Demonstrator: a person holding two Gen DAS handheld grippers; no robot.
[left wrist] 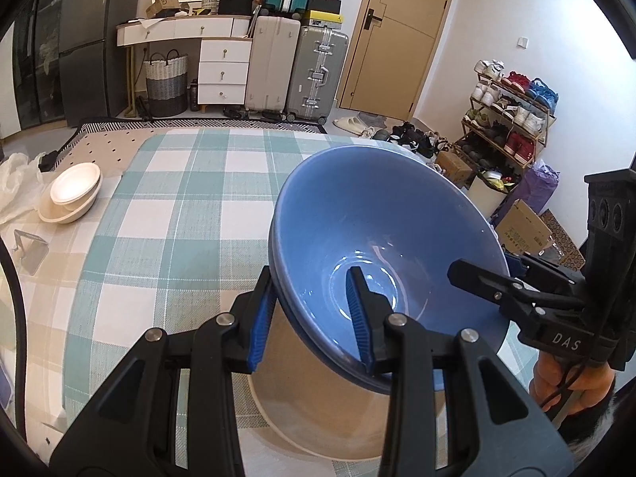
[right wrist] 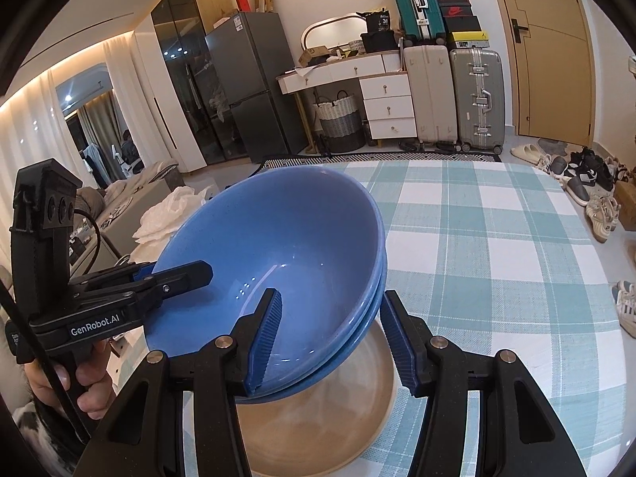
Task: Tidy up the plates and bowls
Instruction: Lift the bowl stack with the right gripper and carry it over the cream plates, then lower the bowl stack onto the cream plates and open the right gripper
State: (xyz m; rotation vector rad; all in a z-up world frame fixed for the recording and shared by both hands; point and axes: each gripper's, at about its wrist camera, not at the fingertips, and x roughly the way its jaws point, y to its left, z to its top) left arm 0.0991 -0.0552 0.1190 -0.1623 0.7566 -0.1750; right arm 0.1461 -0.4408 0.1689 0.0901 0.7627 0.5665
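- Left wrist view: left gripper (left wrist: pixel 314 314) straddles the near rim of the blue bowls (left wrist: pixel 381 246), one pad outside, one inside; pads look pressed on the wall, so it is pinching the stack. Two nested rims are visible at the left edge.
- Same view: right gripper (left wrist: pixel 483 284) comes in from the right and sits on the far-right rim; only its upper finger shows, so its grip can't be judged here.
- Only here: two nested white bowls (left wrist: pixel 73 194) at the far left of the table (left wrist: pixel 179 206), well apart from the blue stack, with a white plastic bag (left wrist: pixel 16 187) beside them and a shoe rack (left wrist: pixel 512 115) against the right wall.
- Right wrist view: right gripper (right wrist: pixel 332 338) has one finger inside the blue bowls (right wrist: pixel 278 254), the other outside with a visible gap to the rim; spread, not clamping.
- Same view: left gripper (right wrist: pixel 187 274) clamps the left rim.
- The bowls hang tilted over a beige plate (right wrist: pixel 318 417) on the green-checked tablecloth (right wrist: pixel 497 246); can't tell if they touch it.
- Room: grey fridge (right wrist: pixel 246 79), white dresser (right wrist: pixel 381 95), suitcases (right wrist: pixel 473 95), wooden door (right wrist: pixel 544 47).
- Hidden: most of the plate sits behind the bowls and fingers; bowl undersides not visible.
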